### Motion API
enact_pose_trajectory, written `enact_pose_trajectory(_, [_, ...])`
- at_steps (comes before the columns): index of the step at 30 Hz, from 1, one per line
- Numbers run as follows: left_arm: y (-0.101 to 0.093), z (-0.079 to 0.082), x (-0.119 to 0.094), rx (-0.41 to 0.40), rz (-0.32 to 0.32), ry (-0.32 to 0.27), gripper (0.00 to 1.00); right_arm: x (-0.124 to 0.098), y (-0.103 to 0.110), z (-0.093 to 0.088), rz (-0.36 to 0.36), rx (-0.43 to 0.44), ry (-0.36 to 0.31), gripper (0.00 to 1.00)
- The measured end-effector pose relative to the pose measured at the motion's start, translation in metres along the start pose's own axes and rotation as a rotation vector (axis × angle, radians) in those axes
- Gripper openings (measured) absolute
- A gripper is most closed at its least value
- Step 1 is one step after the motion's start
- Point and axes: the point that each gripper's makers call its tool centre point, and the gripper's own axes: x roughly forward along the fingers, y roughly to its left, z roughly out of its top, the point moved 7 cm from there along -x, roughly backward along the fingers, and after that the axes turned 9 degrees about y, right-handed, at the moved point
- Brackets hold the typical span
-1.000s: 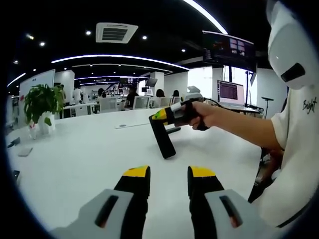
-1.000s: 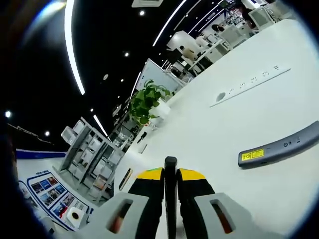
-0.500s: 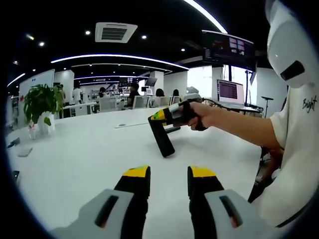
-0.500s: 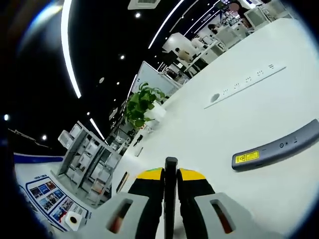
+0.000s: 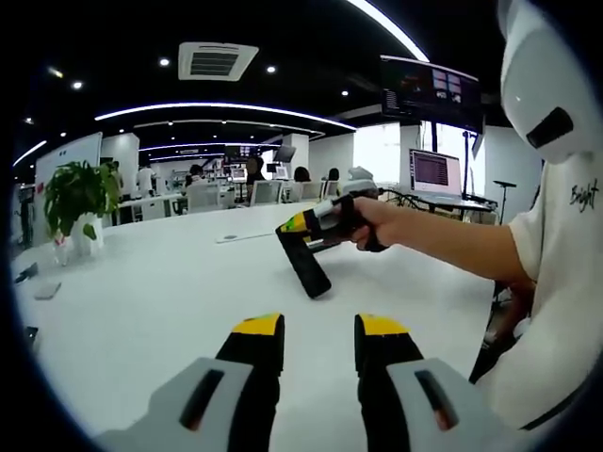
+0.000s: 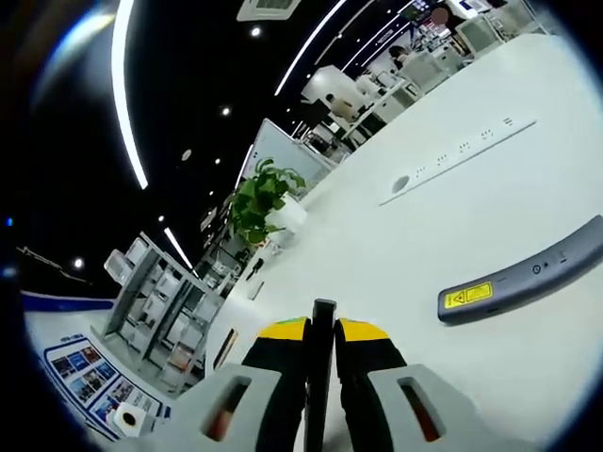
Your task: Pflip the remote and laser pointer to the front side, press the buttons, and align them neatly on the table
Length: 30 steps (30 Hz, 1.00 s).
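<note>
1. My right tool (image 5: 300,224) is clamped on the slim black rectangular remote (image 5: 305,265). In the left gripper view the remote hangs tilted from the yellow-tipped jaws, its lower end touching or just above the white counter (image 5: 141,301); I cannot tell which. In the right gripper view the jaws stand pressed together on the remote's thin dark edge (image 6: 321,363).

2. My left tool (image 5: 318,331) has its jaws apart, holding nothing, and hovers over the counter on the near side of the remote.

3. The grey, gently curved laser pointer (image 6: 521,282) lies flat on the counter to the right in the right gripper view, its yellow warning label facing up. I judge that to be its back side, so it is not yet flipped.

4. Step in hand, as I read it: flipping the remote to its front face.

5. Next move calls for: rolling my right wrist so the button face turns upward, lowering the remote flat, and only then spreading the jaws. Release too early and it may drop on the wrong face.

6. Remaining: pressing buttons, flipping the pointer, aligning both.
</note>
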Motion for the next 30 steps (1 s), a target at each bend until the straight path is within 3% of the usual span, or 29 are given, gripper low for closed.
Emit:
enact_pose_trajectory(15, [0.002, -0.004, -0.003, -0.006, 0.004, 0.0, 0.31, 0.001, -0.016, -0.004, -0.071, 0.048, -0.046, 0.14])
enact_pose_trajectory(30, [0.005, -0.007, -0.005, -0.016, 0.014, -0.01, 0.31, 0.009, -0.013, -0.007, -0.165, -0.013, -0.094, 0.15])
